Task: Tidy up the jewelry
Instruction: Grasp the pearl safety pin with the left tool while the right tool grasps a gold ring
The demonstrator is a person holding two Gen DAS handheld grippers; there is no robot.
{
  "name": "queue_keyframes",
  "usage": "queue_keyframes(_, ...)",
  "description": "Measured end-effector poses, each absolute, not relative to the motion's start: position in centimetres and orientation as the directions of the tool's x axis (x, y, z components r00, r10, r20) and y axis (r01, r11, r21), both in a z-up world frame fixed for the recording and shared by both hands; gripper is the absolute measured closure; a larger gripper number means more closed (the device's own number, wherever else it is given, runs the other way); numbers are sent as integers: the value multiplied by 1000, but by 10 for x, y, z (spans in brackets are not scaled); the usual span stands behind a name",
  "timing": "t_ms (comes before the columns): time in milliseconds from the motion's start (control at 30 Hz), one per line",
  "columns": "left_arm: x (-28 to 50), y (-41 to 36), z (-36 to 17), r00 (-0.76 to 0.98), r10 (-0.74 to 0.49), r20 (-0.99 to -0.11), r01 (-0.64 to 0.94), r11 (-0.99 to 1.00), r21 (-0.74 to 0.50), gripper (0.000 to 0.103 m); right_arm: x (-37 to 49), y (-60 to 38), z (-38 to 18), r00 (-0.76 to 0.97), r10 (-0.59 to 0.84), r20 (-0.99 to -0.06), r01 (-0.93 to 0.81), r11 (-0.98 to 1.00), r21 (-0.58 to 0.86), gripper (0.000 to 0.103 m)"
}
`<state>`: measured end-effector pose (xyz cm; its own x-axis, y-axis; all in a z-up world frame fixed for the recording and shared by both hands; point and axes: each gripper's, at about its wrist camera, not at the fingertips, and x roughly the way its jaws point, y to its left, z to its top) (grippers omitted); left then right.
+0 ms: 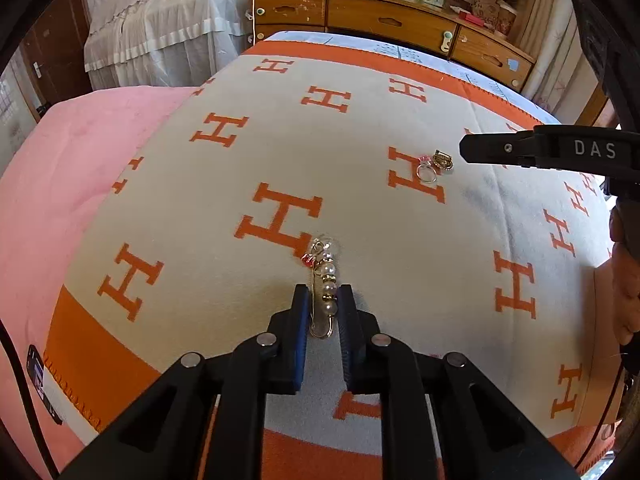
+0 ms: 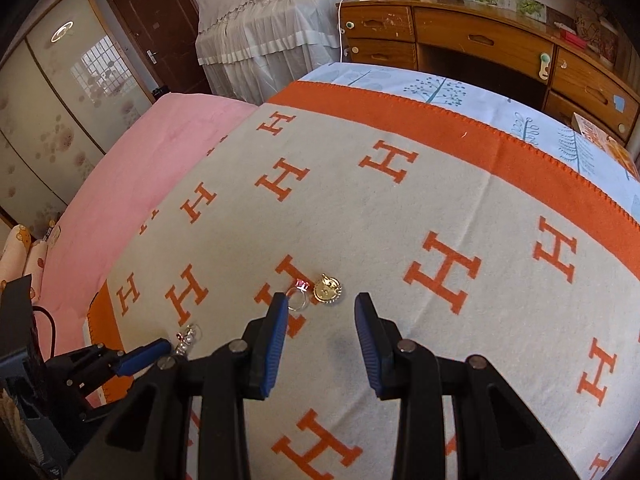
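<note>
Three pieces of jewellery are seen on the grey blanket patterned with orange H letters [image 1: 248, 160] that is spread over the bed. A gold safety-pin brooch strung with pearl beads and a small red charm [image 1: 326, 292] is clamped between the blue pads of the left hand-held gripper [image 1: 323, 300], whose jaws are drawn almost together on the pin's lower half; the brooch's beaded end is seen to lie on the blanket just beyond the fingertips. Farther up the blanket from the brooch, a silver ring with a pink stone [image 2: 299, 296] is laid touching a round gold pendant edged with tiny stones [image 2: 328, 290]. The right hand-held gripper [image 2: 320, 312] is held just short of that pair with its jaws partly apart and nothing between them; its left fingertip is seen over the ring's edge. A pink bedcover [image 2: 160, 148] is seen beside the blanket, and a wooden dresser with drawers [image 2: 460, 40] beyond it.
</note>
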<state>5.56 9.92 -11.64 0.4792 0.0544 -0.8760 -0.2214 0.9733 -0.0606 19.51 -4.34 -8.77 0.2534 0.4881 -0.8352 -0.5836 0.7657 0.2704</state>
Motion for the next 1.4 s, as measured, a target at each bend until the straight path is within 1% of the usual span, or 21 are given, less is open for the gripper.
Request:
queue_keyframes(33,55,103,-116,480,29,-877,-221,971,-89,98,198,-44,-89,241,495,-835,-573,767,289,70)
queue_keyframes(133,53,115,-116,482,-83,-872,-222,951,-213,98,208,-48,-95,207,526,-825,-527,770,359,79)
queue_keyframes(200,50,119,-115,483,-119,-867,-217,944,-250,98,212,-51,-99,203,530,-824,-500,779,378,80)
queue_keyframes(333,42,120,-110,482,-214,-850,-176,926,-333,98,214,-45,-102,185,515,-837,-490,787,375,85)
queue_keyframes(433,39,118,-105,493,-233,-838,-147,927,-344,98,215,-37,-102,201,490,-848,-482,803,350,85)
queue_keyframes(567,38,122,-102,499,-260,-826,-133,920,-370,98,218,-27,-106,225,409,-884,-461,844,274,85)
queue_keyframes(800,33,131,-97,512,-282,-811,-124,910,-395,98,224,-22,-109,200,348,-916,-403,881,247,85)
queue_keyframes(1000,33,135,-99,506,-307,-806,-111,903,-414,98,222,-11,-108,218,290,-932,-398,898,186,85)
queue_keyframes(1067,32,136,-99,506,-309,-805,-108,904,-414,98,220,-7,-107,228,271,-935,-402,901,163,88)
queue_keyframes(1100,31,136,-99,506,-307,-806,-107,905,-412,98,218,-6,-107,235,263,-936,-405,902,151,89)
queue_keyframes(1133,30,136,-98,507,-305,-806,-106,906,-410,98,217,-6,-106,242,259,-935,-406,902,145,91)
queue_keyframes(1167,29,136,-98,507,-305,-806,-105,907,-409,98,215,-6,-105,253,256,-933,-407,903,138,91)
queue_keyframes(1400,27,136,-94,513,-303,-803,-98,909,-405,98,208,-20,-102,253,283,-925,-382,908,173,91)
